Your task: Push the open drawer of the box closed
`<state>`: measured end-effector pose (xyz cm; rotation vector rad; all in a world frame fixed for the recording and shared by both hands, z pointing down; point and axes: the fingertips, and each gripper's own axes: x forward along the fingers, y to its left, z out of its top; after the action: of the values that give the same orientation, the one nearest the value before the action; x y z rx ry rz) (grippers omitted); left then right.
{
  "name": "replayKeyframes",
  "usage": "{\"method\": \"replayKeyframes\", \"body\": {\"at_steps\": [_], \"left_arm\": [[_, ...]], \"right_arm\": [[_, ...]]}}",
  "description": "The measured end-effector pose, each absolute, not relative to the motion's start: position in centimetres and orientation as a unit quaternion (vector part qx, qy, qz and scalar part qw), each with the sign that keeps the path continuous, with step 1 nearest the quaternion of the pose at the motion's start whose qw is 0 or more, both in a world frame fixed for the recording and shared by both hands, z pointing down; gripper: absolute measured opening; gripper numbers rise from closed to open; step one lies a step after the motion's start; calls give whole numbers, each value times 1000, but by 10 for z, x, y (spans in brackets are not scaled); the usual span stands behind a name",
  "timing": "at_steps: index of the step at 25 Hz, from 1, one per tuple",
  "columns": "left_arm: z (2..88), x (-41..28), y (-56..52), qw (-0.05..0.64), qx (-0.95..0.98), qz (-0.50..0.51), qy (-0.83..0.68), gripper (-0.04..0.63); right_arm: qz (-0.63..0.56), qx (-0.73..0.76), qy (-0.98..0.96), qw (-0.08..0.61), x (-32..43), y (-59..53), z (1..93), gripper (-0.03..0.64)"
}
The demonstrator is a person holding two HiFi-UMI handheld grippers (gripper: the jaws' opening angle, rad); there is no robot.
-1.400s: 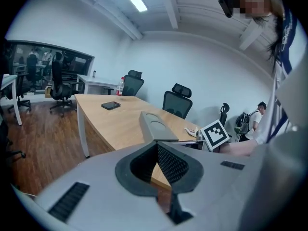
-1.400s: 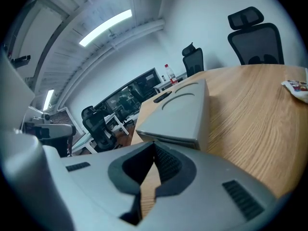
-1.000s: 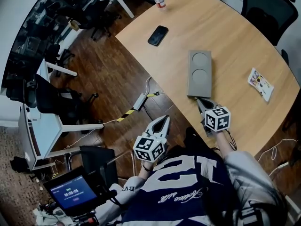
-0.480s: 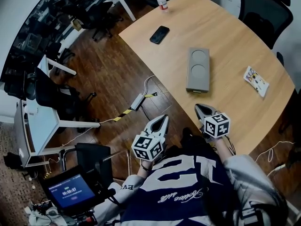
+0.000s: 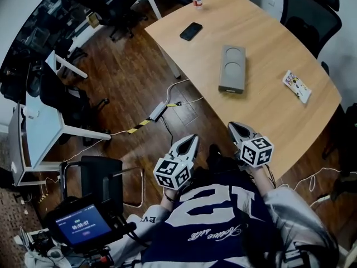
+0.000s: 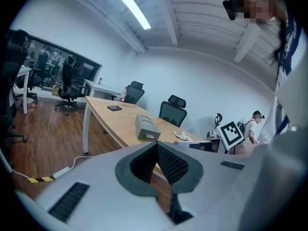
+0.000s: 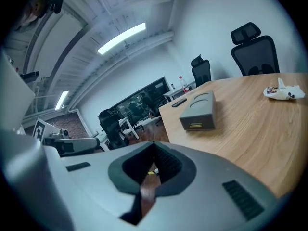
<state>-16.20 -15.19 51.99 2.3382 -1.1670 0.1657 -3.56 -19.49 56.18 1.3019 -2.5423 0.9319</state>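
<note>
Drawer [image 7: 197, 124] flush in the box [image 5: 232, 68]; both grippers clear of it.
Head view: the box lies flat mid-tabletop [image 5: 268, 108], well apart from the left gripper [image 5: 192, 139] and right gripper [image 5: 233, 127], which are held close to the person's body by the near edge. Left gripper view: jaws clenched tip to tip, nothing between them, box far ahead. Right gripper view: jaws likewise clenched and empty, aimed toward the drawer front, which shows no gap. Judgement: clenched jaws serve as a blunt pusher, and the push appears complete.
</note>
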Motion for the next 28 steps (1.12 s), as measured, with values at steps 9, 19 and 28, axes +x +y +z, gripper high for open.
{"method": "replayKeyframes", "body": {"at_steps": [9,19,28], "left_arm": [[533,-166,-49,269,857,53,-436,1],[525,-166,-14,266,852,26,-449,2],[526,-122,-10,249,852,18,-460,0]], "right_arm": [[306,417,-852,78,-47,-102,561,-2],[288,406,-863,92,-47,-61,544,-2],[275,397,-874,64,-4,-43,536,-2]]}}
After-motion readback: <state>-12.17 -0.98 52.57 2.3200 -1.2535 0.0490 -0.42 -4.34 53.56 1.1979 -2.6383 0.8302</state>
